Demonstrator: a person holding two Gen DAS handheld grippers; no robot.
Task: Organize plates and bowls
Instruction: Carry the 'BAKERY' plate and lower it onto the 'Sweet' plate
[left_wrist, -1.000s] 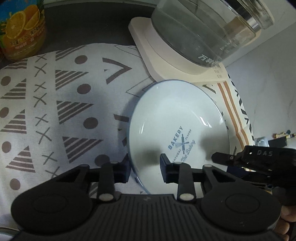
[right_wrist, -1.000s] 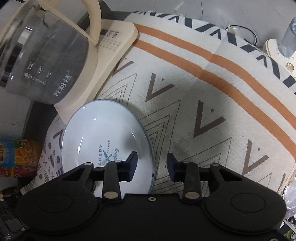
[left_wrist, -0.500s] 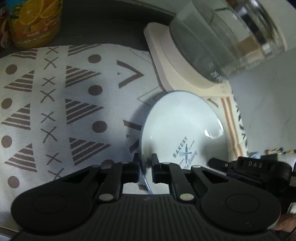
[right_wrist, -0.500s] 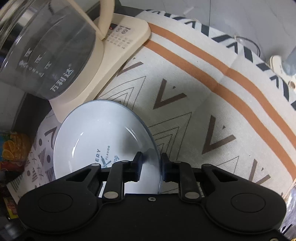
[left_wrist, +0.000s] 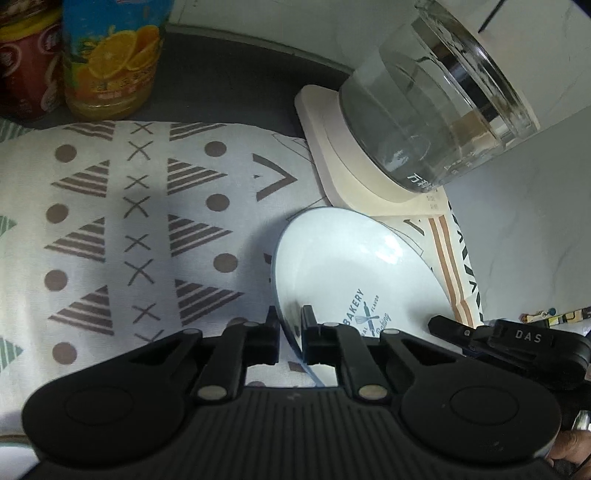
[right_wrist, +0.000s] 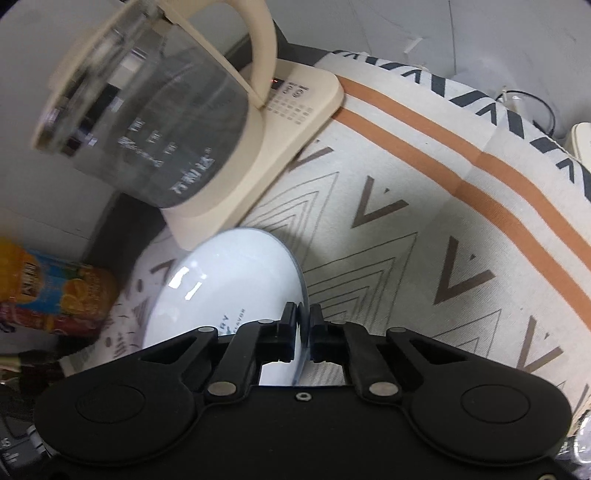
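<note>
Two black handheld grippers are pinching opposite edges of a round white ceramic plate (left_wrist: 351, 273) printed with a blue "BAKERY" logo. The left gripper (left_wrist: 290, 332) is clamping the plate's left rim between its pressed-together fingers, while the right gripper (right_wrist: 303, 325) is gripping the plate's right rim the same way. The plate is sitting tilted, its left side raised, above a white cloth patterned with brown triangles, dots and crosses (left_wrist: 129, 236) and a cream cloth with orange stripes and chevrons (right_wrist: 424, 229) covering the tabletop. Just behind the plate, a clear glass kettle (left_wrist: 424, 114) is standing on its cream base (right_wrist: 295, 110). An orange-juice bottle (left_wrist: 110, 59) and a red-labelled jar (left_wrist: 26, 74) are standing at the back left.
</note>
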